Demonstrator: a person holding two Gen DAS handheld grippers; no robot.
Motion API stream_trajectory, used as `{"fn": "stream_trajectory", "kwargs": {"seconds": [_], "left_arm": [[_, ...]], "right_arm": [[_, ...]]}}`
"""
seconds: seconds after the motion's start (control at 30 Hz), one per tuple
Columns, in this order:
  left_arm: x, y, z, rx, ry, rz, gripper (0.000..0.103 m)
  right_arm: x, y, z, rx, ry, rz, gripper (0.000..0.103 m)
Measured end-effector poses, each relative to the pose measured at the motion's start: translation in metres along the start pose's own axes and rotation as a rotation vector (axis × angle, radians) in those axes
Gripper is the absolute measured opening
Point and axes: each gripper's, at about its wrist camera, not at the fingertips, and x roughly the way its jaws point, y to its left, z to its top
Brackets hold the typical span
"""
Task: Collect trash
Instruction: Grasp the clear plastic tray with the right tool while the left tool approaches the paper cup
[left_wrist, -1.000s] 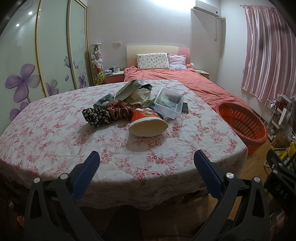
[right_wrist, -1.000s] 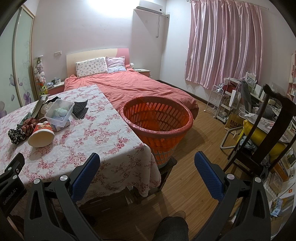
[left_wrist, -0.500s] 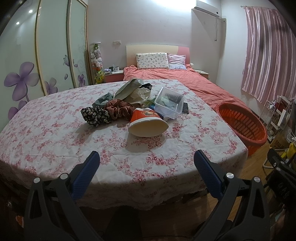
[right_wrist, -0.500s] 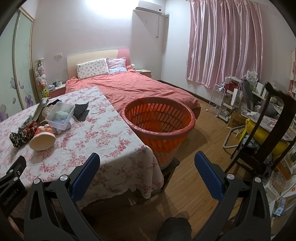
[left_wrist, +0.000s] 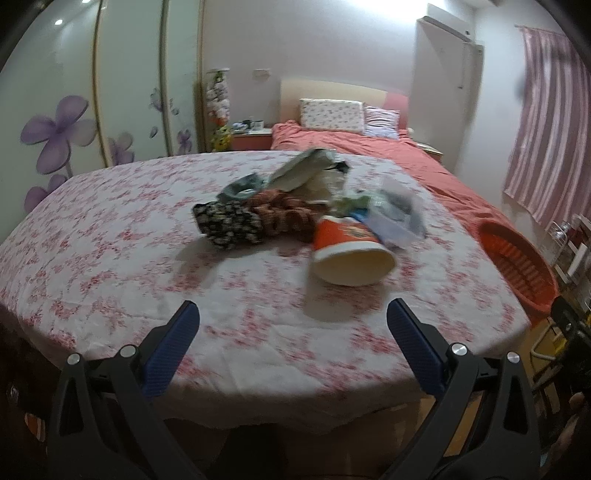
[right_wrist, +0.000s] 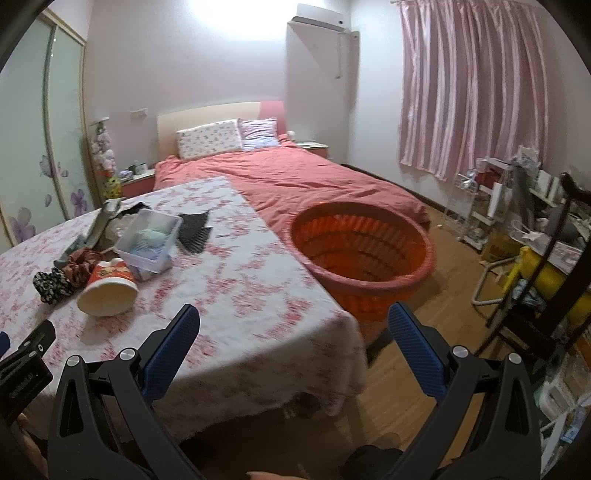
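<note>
Both tools have come closer to the desk since a second ago, so the clutter looks larger and the views blur with motion. Left tool (left_wrist: 291, 319) has its blue-padded fingers spread wide with nothing between them, over the near edge of the round desk with a pink floral cloth (left_wrist: 110, 258). Right tool (right_wrist: 293, 323) is likewise spread and empty, over the desk's right edge. An orange and white paper cup (left_wrist: 349, 251) lies tipped on its side, mouth toward the left camera, near the middle of the desk. Behind it sit a clear plastic box (left_wrist: 395, 218), dark floral and brown scrunched fabrics (left_wrist: 255, 219) and a grey-green foil bag (left_wrist: 303, 170). An orange slatted plastic basket (right_wrist: 364, 254) stands on the floor just beside the desk, seemingly empty. No trash is collected yet; the tipped cup looks the nearest pick
</note>
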Motion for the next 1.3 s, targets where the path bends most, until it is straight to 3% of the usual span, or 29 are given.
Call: {"fn": "stream_trajectory", "kwargs": {"seconds": [0.23, 0.33, 0.6, 0.73, 0.87, 1.1, 1.3], "left_arm": [[0.023, 0.033, 0.013, -0.050, 0.009, 0.051, 0.099], [0.033, 0.042, 0.018, -0.069, 0.012, 0.049, 0.099], [0.059, 0.039, 0.031, -0.038, 0.024, -0.005, 0.099], [0.071, 0.033, 0.036, -0.031, 0.038, -0.057, 0.099], [0.079, 0.024, 0.038, -0.026, 0.039, -0.099, 0.099], [0.095, 0.007, 0.038, 0.010, 0.065, -0.163, 0.083], [0.094, -0.003, 0.041, 0.045, 0.050, -0.183, 0.077]], "right_arm": [[0.029, 0.038, 0.013, -0.040, 0.041, 0.133, 0.098], [0.043, 0.052, 0.021, -0.046, 0.058, 0.174, 0.090], [0.091, 0.077, 0.044, -0.021, 0.123, 0.243, 0.054], [0.114, 0.089, 0.050, -0.017, 0.180, 0.276, 0.052], [0.127, 0.097, 0.051, -0.019, 0.209, 0.290, 0.043], [0.145, 0.105, 0.041, -0.041, 0.293, 0.348, 0.010], [0.132, 0.088, 0.042, -0.015, 0.247, 0.343, 0.005]]}}
